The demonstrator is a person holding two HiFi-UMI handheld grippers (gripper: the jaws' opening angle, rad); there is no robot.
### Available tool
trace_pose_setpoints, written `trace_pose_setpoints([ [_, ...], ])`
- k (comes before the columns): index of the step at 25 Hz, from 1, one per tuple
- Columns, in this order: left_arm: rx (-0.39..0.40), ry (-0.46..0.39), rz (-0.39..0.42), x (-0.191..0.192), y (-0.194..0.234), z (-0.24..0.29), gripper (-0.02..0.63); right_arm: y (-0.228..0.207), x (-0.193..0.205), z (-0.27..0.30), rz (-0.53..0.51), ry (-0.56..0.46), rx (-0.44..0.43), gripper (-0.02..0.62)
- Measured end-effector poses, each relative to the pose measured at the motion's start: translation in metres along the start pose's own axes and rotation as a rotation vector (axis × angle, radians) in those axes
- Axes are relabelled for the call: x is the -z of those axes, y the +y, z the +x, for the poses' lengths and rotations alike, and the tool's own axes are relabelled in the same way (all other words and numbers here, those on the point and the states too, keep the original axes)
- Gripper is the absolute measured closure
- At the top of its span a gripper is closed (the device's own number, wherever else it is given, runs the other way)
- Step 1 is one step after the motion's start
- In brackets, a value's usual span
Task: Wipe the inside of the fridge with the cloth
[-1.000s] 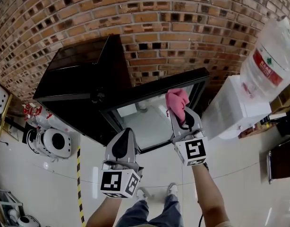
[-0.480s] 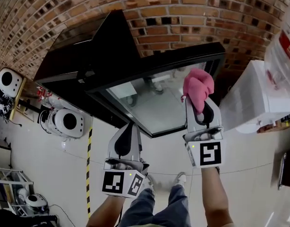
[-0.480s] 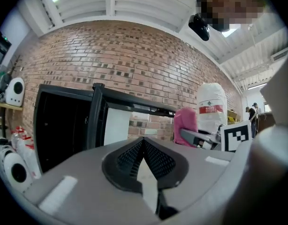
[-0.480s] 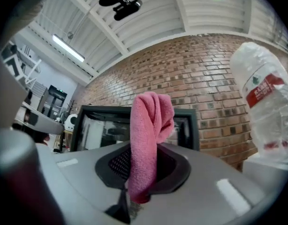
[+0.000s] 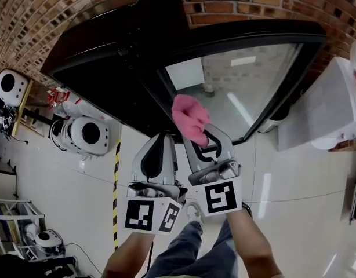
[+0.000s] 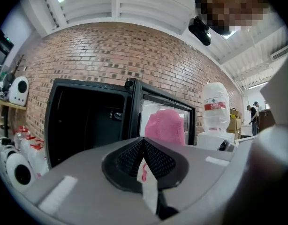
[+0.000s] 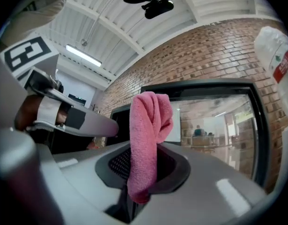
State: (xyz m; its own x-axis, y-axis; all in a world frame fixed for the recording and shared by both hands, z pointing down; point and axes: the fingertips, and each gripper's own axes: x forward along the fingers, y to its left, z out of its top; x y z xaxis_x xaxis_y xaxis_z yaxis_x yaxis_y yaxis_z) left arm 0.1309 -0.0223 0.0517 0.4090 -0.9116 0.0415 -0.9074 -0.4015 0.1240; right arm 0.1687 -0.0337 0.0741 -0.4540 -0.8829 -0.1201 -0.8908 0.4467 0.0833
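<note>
The right gripper (image 5: 206,142) had its jaws shut tight on the pink cloth (image 5: 188,116). The cloth stuck up from them in a soft lump, outside the black fridge (image 5: 102,68) and in front of its open glass door (image 5: 247,86). The left gripper (image 5: 159,139) was close beside the right one with its jaws pressed together, and only a thin white strip (image 6: 146,182) showed where they met.

Left gripper (image 5: 161,136) and right gripper (image 5: 200,139): pale grey moulded shells, black insets on top. Each ends in a white marker cube (image 5: 150,215) printed with black squares. Person wears blue jeans (image 5: 188,255) and a pale shoe (image 5: 193,211).
</note>
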Motion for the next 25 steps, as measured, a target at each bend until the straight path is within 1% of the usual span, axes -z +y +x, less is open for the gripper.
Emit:
trace_pose_setpoints([
  [2, 0.011, -0.003, 0.001, 0.004, 0.01, -0.005, 0.598, 0.014, 0.015, 0.006, -0.031, 0.041, -0.014, 0.531],
  [4, 0.026, -0.002, 0.001, 0.01, 0.016, -0.008, 0.598, 0.021, 0.024, 0.01, -0.042, 0.055, -0.003, 0.531],
  [7, 0.043, -0.007, 0.011, 0.015, 0.02, -0.006, 0.598, 0.018, 0.029, 0.012, -0.026, 0.033, 0.029, 0.531],
  [9, 0.055, -0.013, 0.021, 0.018, 0.016, -0.003, 0.598, 0.008, 0.033, 0.008, -0.022, 0.017, 0.049, 0.531],
  [12, 0.087, -0.026, 0.041, 0.024, 0.002, 0.004, 0.598, -0.02, 0.041, -0.004, -0.014, 0.002, 0.096, 0.531],
  [15, 0.098, -0.019, 0.037, 0.033, -0.011, 0.01, 0.598, -0.055, 0.049, -0.019, 0.01, -0.002, 0.144, 0.531],
  [21, 0.079, 0.016, 0.018, 0.053, -0.038, 0.024, 0.598, -0.128, 0.059, -0.049, -0.004, 0.006, 0.211, 0.531],
  [25, 0.057, 0.028, 0.015, 0.062, -0.059, 0.035, 0.598, -0.171, 0.068, -0.065, 0.01, 0.019, 0.238, 0.531],
])
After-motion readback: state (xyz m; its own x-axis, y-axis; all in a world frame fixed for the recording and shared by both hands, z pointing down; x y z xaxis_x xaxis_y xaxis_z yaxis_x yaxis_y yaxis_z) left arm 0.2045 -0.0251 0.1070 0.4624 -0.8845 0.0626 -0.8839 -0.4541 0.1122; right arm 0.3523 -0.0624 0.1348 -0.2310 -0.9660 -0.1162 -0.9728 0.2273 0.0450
